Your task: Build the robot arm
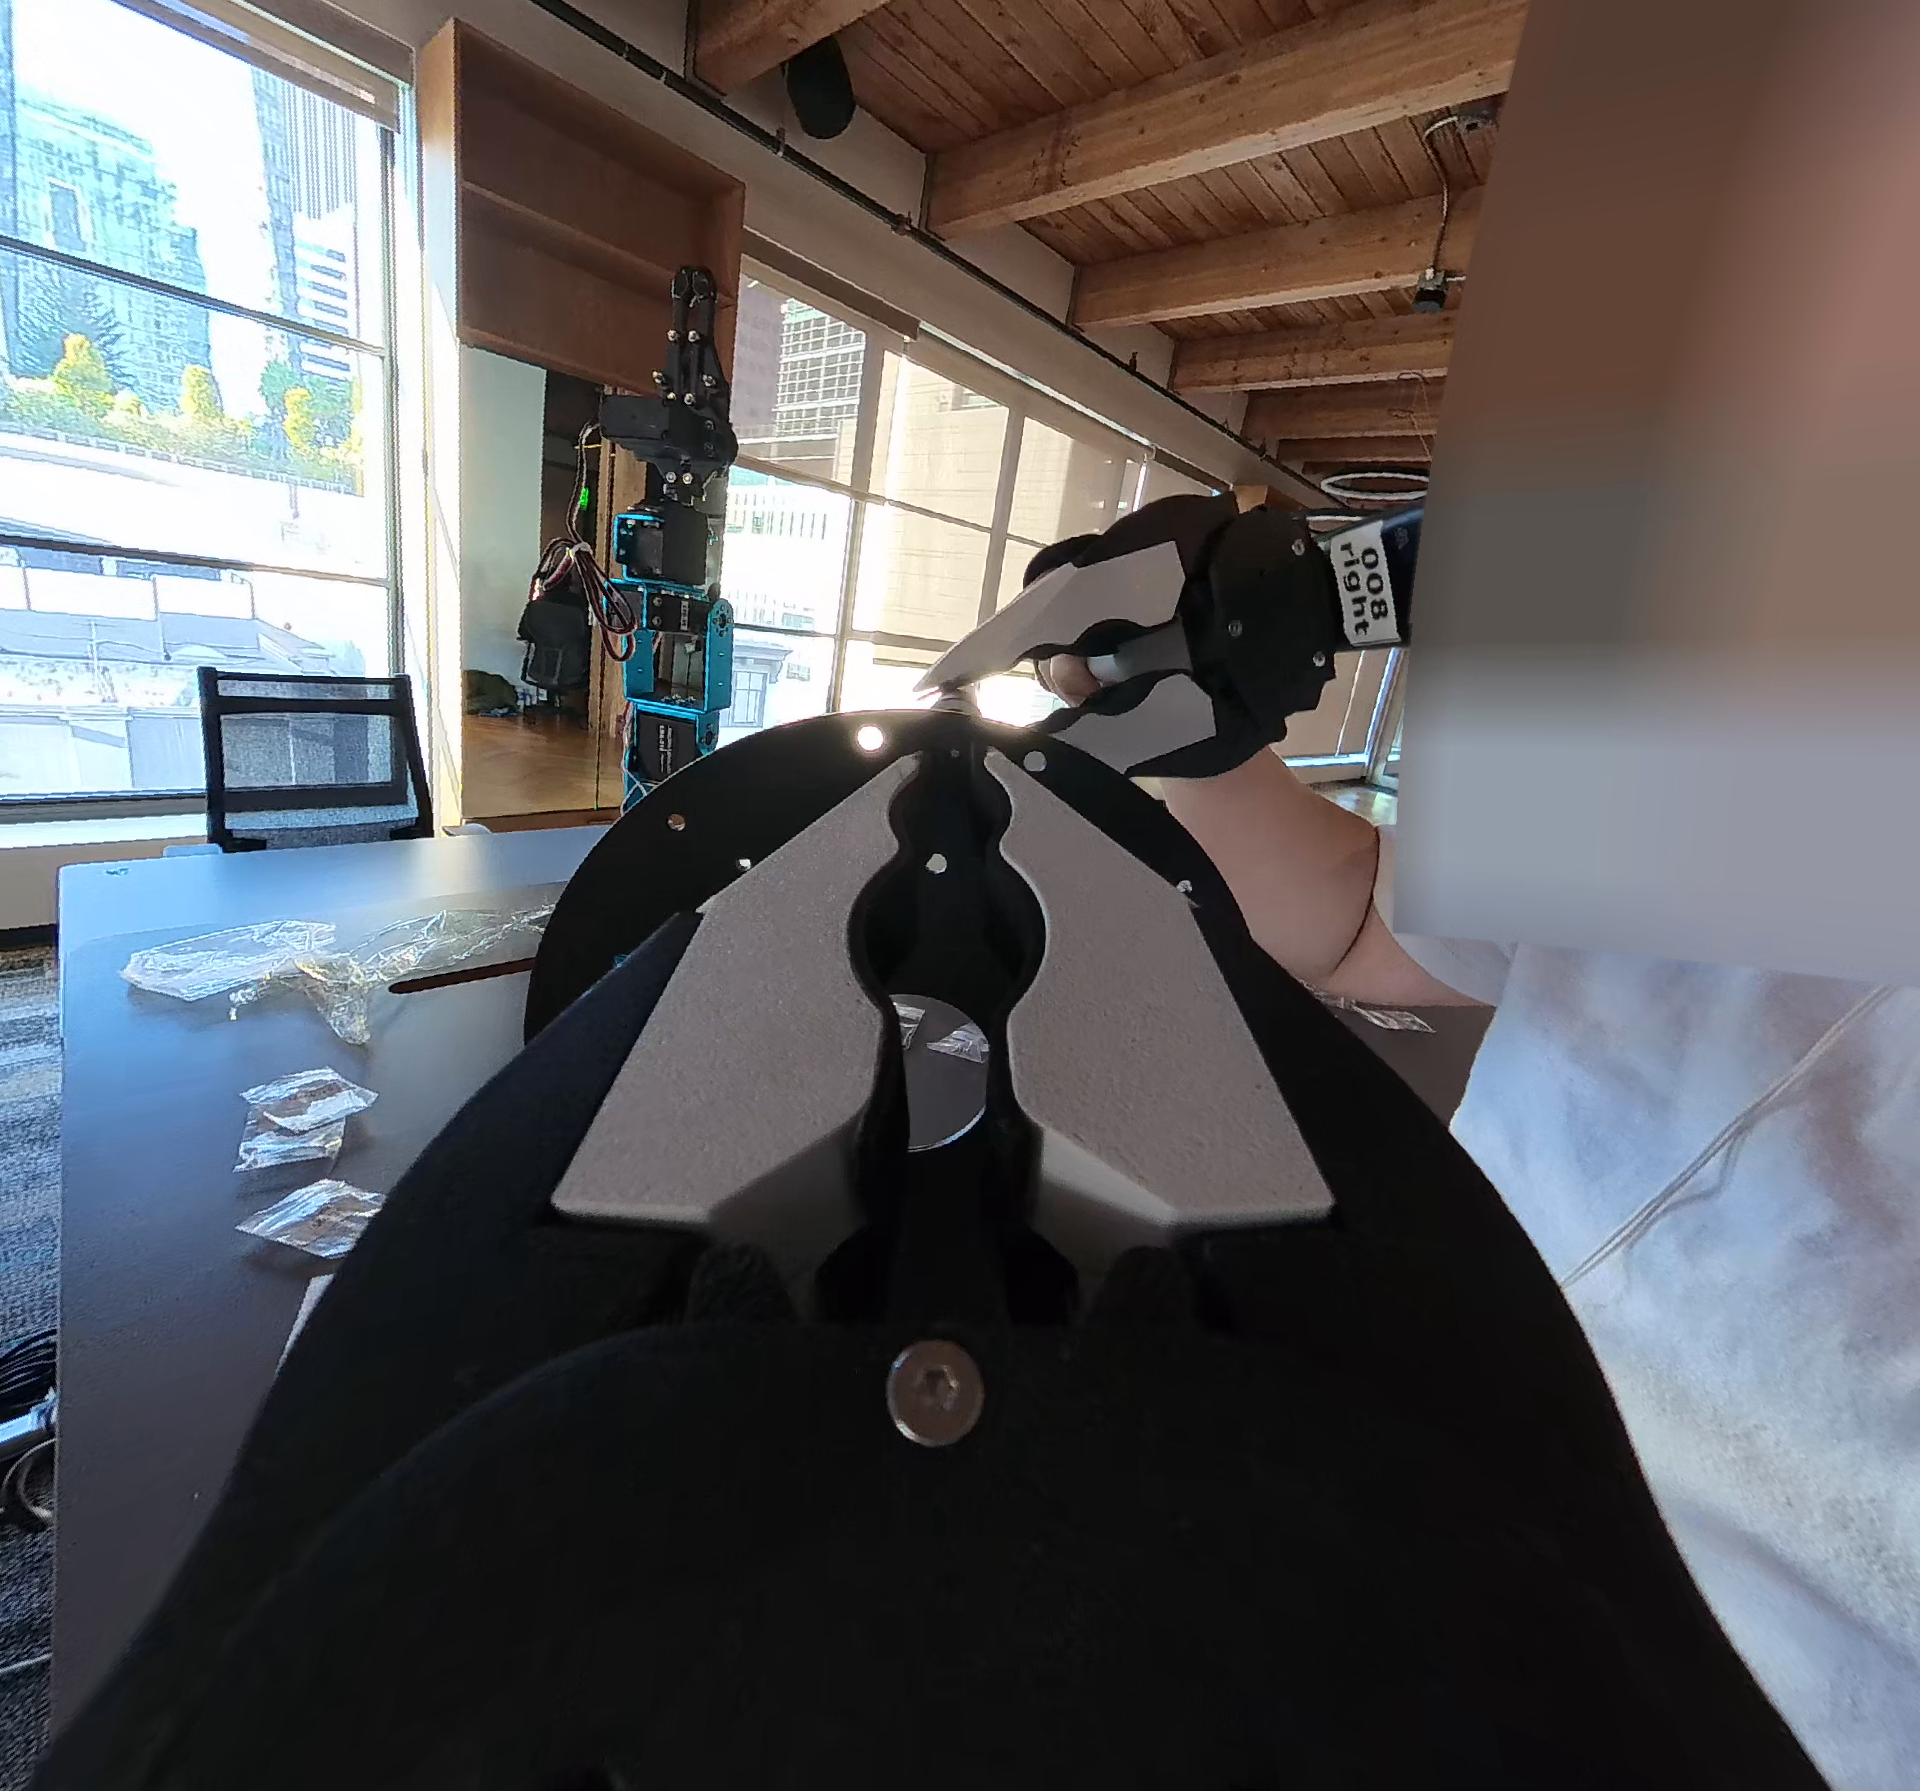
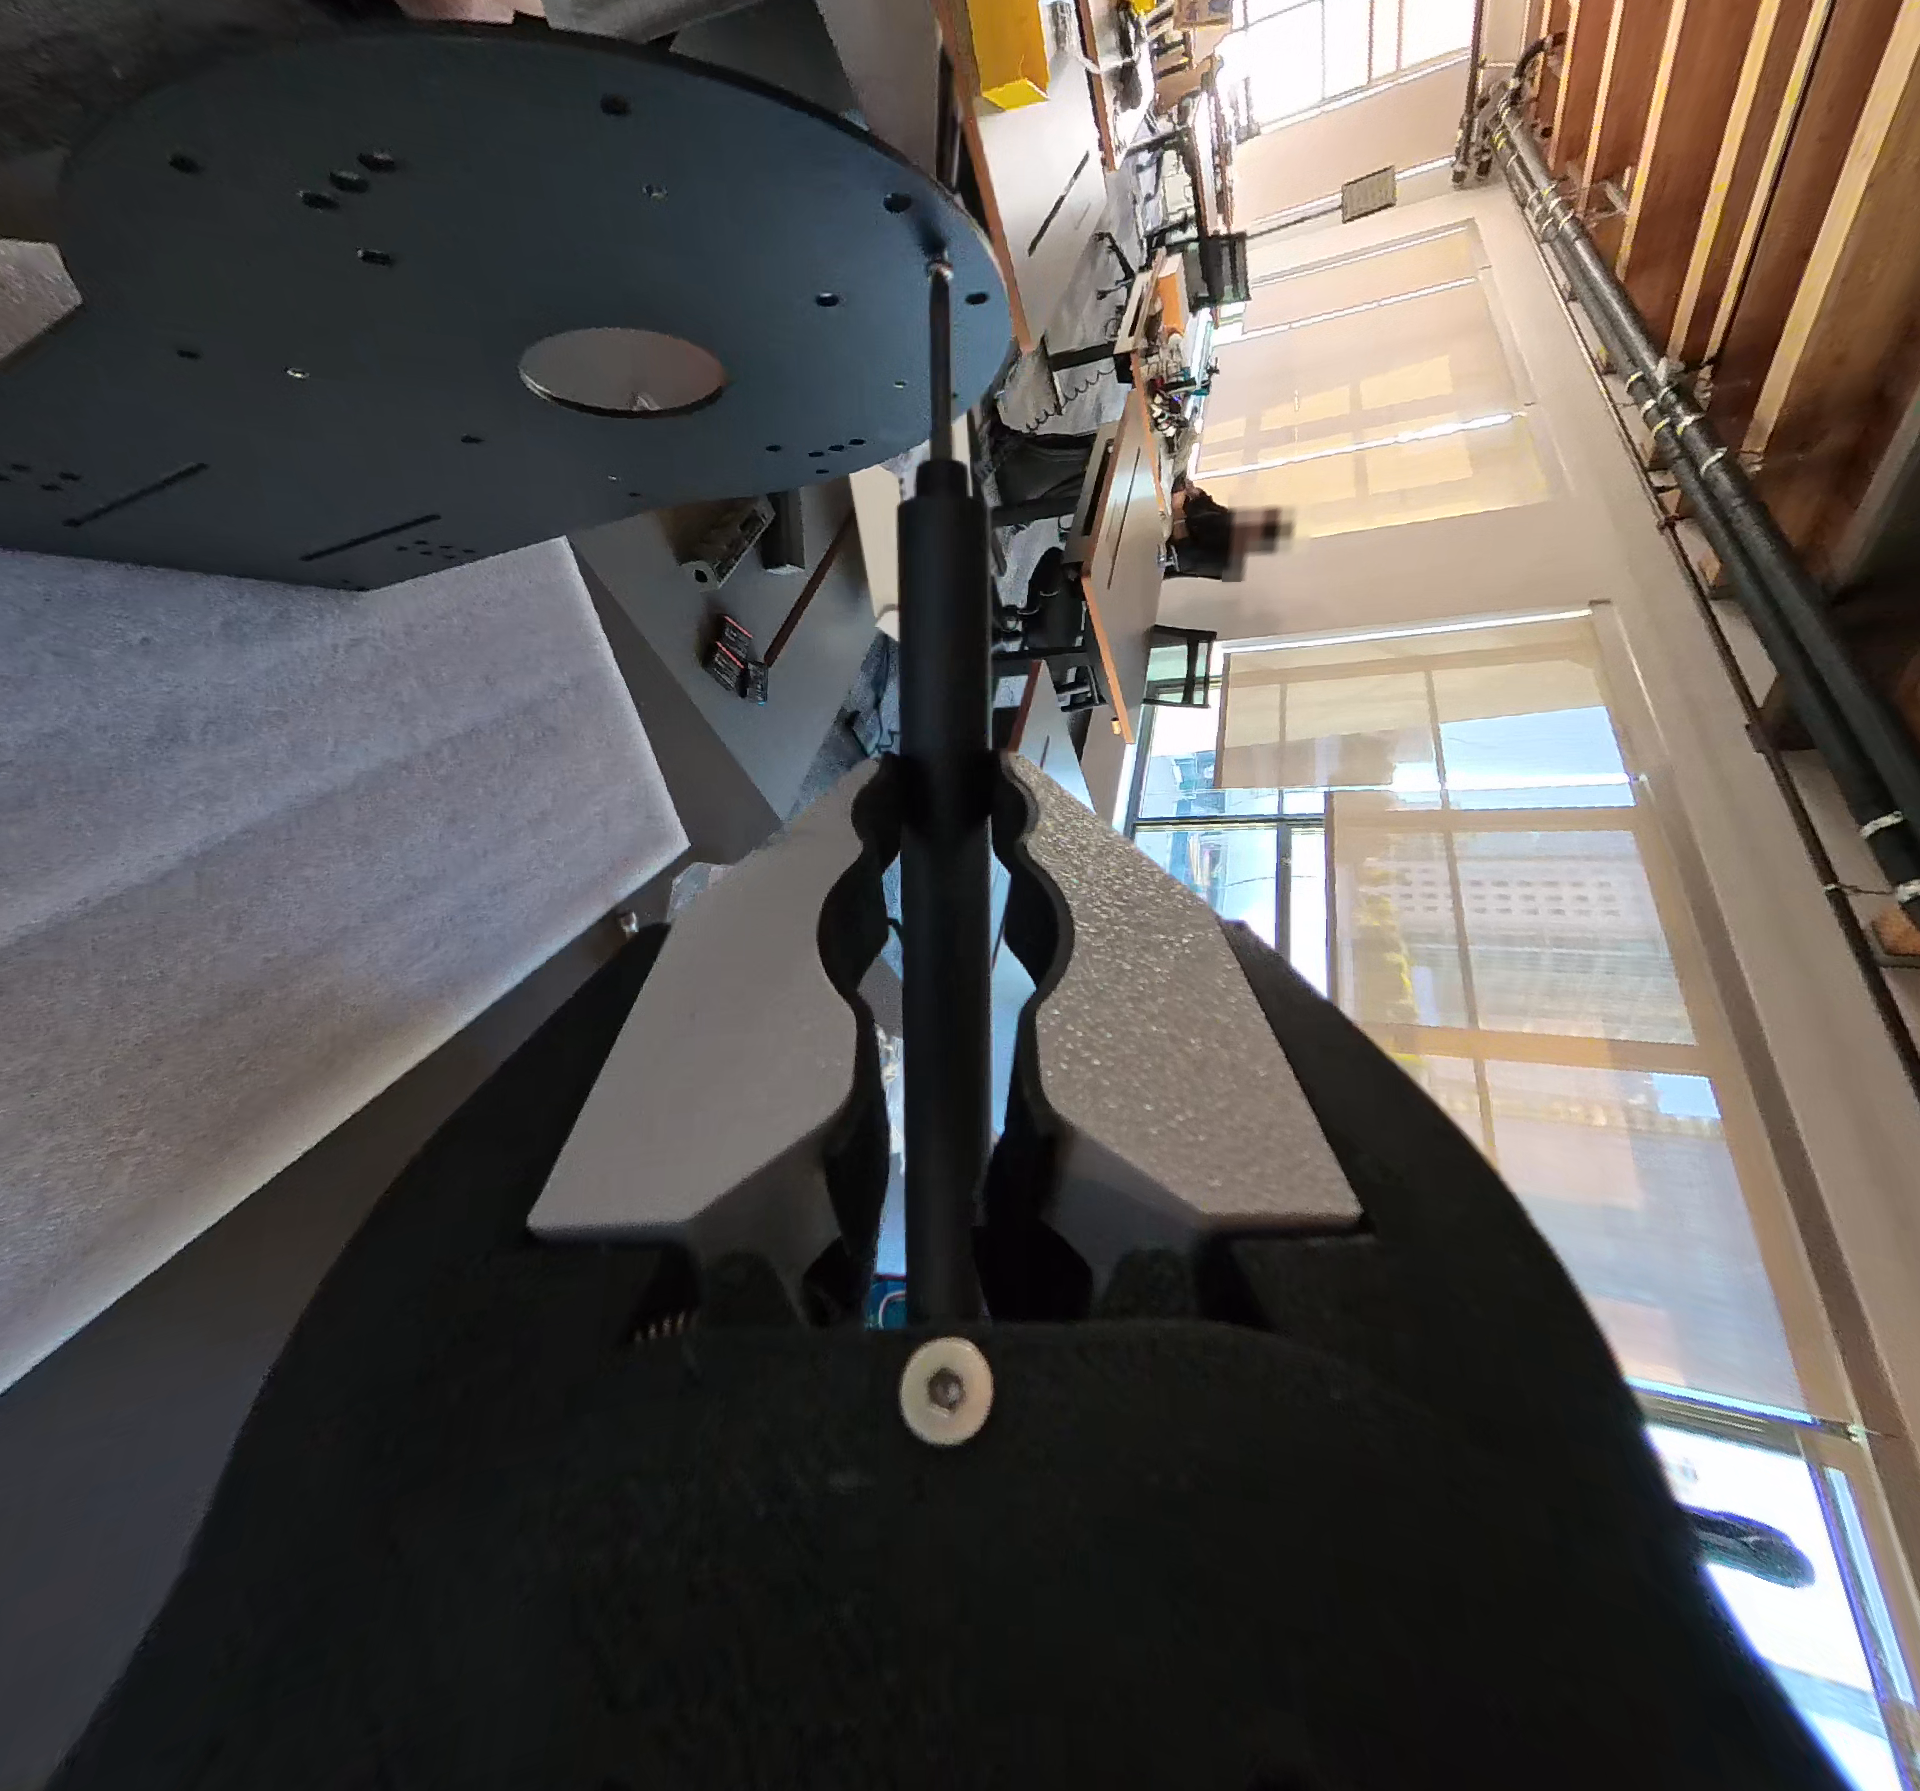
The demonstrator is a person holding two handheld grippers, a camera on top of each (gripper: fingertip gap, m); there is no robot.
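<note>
My left gripper (image 1: 951, 765) is shut on a round black plate (image 1: 665, 868) with many small holes and holds it on edge above the table. The plate also shows in the right wrist view (image 2: 416, 339), with a large round hole in its middle. My right gripper (image 2: 940, 775) is shut on a black screwdriver (image 2: 940, 910). The screwdriver's thin bit touches a small screw (image 2: 940, 264) near the plate's rim. In the left wrist view the right gripper (image 1: 987, 702) reaches the plate's top edge from the right.
A grey table (image 1: 156, 1326) carries several small clear plastic bags (image 1: 301, 1107). A black and blue small robot arm (image 1: 675, 546) and a chair (image 1: 312, 754) stand behind it. A grey foam sheet (image 2: 260, 858) lies under the plate. Yellow bins (image 2: 1003, 6) sit on far desks. My right fingertips sit around 9 cm from my left ones.
</note>
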